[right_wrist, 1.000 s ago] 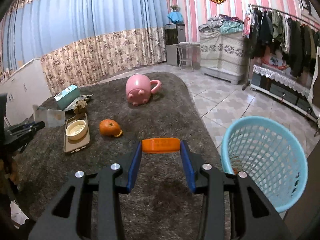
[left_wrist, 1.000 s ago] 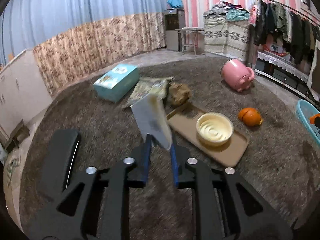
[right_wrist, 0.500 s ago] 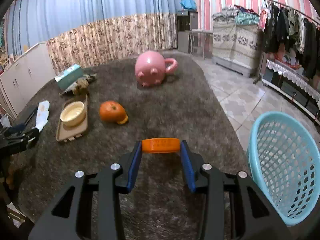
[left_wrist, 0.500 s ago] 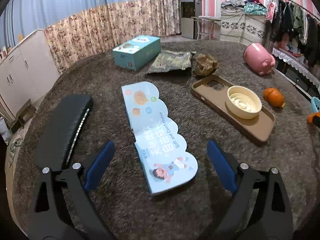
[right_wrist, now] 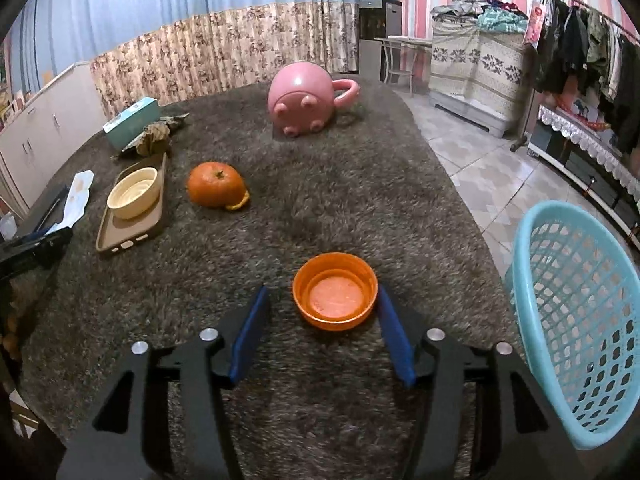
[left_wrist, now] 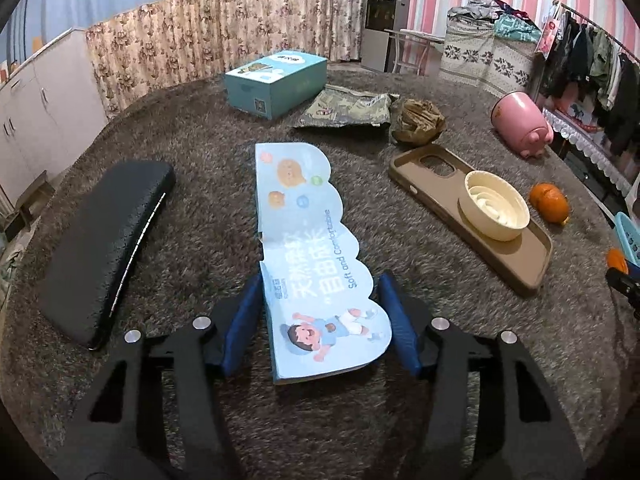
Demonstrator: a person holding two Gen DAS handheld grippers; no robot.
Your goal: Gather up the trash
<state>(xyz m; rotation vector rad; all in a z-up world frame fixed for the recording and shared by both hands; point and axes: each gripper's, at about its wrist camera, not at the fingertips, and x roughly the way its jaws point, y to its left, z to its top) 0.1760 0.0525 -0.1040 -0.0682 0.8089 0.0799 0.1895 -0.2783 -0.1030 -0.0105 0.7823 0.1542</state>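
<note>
Wrapper (left_wrist: 316, 264) lies flat between my closing left claw (left_wrist: 320, 320); my right claw (right_wrist: 320, 328) spreads, opening around the orange cap (right_wrist: 335, 296).

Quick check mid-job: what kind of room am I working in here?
Most likely a lived-in home room, perhaps a bedroom or living room: a clothes rack hung with garments, floral curtains, and a shaggy rug over tiled floor.

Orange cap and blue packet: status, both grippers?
Left gripper closing around blue packet, flat on rug. Right gripper opening, orange cap loose on rug between the fingers. Basket to the right, path clear.
</note>
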